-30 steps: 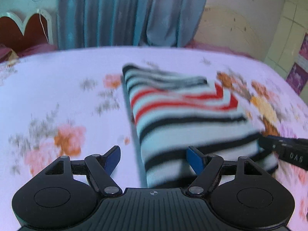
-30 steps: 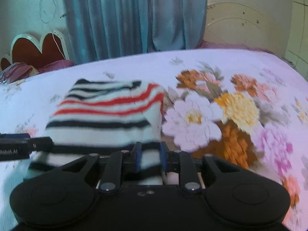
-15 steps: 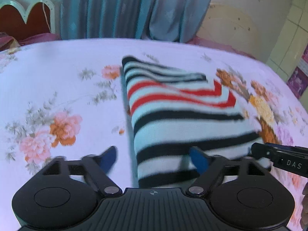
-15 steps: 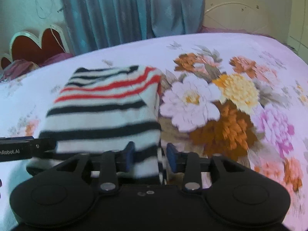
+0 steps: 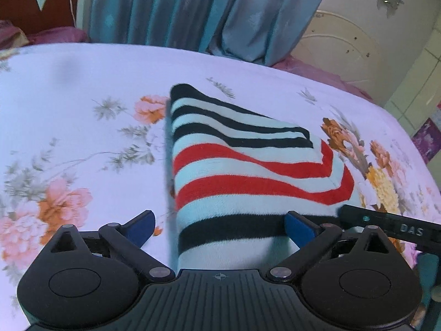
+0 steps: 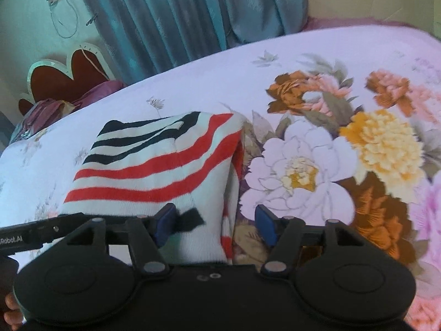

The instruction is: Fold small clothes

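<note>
A small striped garment, white with black and red stripes, lies folded on the floral bedsheet. My left gripper is open, its blue pads straddling the garment's near left part. In the right wrist view the garment lies left of centre. My right gripper is open, its jaws either side of the garment's near right edge. Each gripper shows at the edge of the other's view.
The bedsheet carries large flower prints on the right. Blue curtains hang behind the bed. A red heart-shaped headboard and purple pillows stand at the far left. A cream cabinet is at the back right.
My right gripper was shut on the garment's near edge and has opened, letting it go. My left gripper stayed open. Both grippers have moved closer over the garment.
</note>
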A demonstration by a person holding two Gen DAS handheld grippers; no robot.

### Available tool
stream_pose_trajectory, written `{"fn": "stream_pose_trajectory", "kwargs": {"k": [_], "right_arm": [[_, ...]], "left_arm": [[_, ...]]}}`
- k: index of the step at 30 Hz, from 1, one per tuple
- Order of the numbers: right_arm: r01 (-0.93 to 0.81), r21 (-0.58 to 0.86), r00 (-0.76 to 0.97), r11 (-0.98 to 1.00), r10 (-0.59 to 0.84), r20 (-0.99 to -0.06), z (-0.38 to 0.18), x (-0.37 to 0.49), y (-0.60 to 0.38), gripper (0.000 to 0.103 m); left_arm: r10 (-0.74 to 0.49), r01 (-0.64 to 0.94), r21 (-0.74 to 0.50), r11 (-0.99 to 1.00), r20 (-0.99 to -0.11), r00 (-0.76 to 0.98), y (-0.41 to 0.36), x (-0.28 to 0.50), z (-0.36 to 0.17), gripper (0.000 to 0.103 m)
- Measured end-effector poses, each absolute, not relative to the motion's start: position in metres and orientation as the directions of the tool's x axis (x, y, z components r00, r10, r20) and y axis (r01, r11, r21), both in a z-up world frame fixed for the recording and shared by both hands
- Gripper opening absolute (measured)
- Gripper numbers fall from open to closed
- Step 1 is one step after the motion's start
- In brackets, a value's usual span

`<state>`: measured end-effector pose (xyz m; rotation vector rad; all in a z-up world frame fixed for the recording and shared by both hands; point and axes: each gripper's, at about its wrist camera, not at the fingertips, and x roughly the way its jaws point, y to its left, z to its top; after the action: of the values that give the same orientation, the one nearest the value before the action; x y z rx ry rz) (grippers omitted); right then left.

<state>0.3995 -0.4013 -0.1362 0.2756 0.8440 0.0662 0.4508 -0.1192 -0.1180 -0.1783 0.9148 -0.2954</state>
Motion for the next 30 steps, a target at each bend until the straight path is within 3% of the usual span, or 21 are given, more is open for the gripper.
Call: {"fn": "stream_pose_trajectory", "kwargs": {"k": [10, 14, 21, 23, 25, 30], "right_arm": [[0.041, 0.491, 0.615, 0.87, 0.365, -0.699, -0.166, 0.428, -0.418, 0.062], [0.024, 0.51, 0.598, 0.86, 0.397, -0.697, -0.164, 0.428, -0.42, 0.047], [-0.002, 0.512, 0.607, 0.859, 0.407, -0.682, -0.168, 0.429, -0.42, 0.056], [0.007, 0.518, 0.6, 0.856, 0.411, -0.686, -0.166, 0.43, -0.419, 0.042], [0.014, 0.53, 0.605, 0.848, 0.415, -0.679, -0.162, 0.428, -0.419, 0.035], [-0.008, 0.551, 0.651, 0.834, 0.423, -0.631, -0.138, 0.419, -0.407, 0.031]], "left_arm": [[-0.403, 0.182, -0.362, 0.914, -0.761, 0.509, -0.133, 0.47, -0.142, 0.096], [-0.422, 0.189, -0.38, 0.905, -0.753, 0.505, -0.129, 0.469, -0.141, 0.087], [-0.442, 0.189, -0.404, 0.895, -0.744, 0.501, -0.123, 0.47, -0.141, 0.081], [-0.443, 0.203, -0.397, 0.895, -0.739, 0.508, -0.124, 0.468, -0.138, 0.073], [-0.444, 0.211, -0.394, 0.894, -0.731, 0.517, -0.123, 0.466, -0.132, 0.065], [-0.465, 0.227, -0.41, 0.883, -0.706, 0.534, -0.11, 0.463, -0.113, 0.057]]}}
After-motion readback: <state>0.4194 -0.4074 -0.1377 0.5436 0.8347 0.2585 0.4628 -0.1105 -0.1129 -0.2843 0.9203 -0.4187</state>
